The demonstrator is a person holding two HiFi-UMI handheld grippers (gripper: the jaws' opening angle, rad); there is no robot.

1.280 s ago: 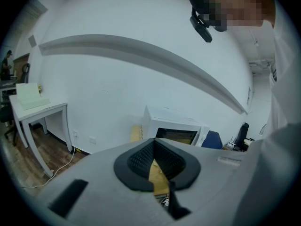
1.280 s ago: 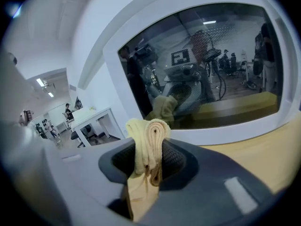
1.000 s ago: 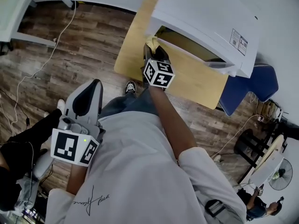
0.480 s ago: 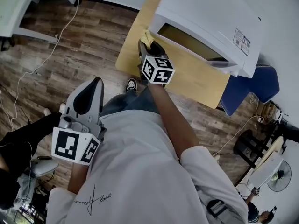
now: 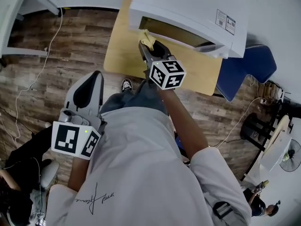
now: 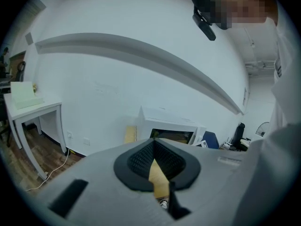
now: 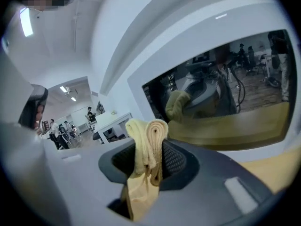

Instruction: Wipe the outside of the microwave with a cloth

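Note:
The white microwave stands on a light wooden table. My right gripper is shut on a folded yellow cloth, which is held up to the left end of the microwave's front. In the right gripper view the cloth sticks up between the pads just before the dark door window, which mirrors it. My left gripper hangs low by the person's left side, away from the table, shut with nothing in it. In the left gripper view the microwave is far off.
A blue chair stands to the right of the table. A white desk is at the far left, and a cable trails over the wooden floor. The person's shoe is at the table's near edge.
The right gripper with the cloth has slid slightly along the left end of the microwave's front. The head camera has shifted. The left gripper has stayed put.

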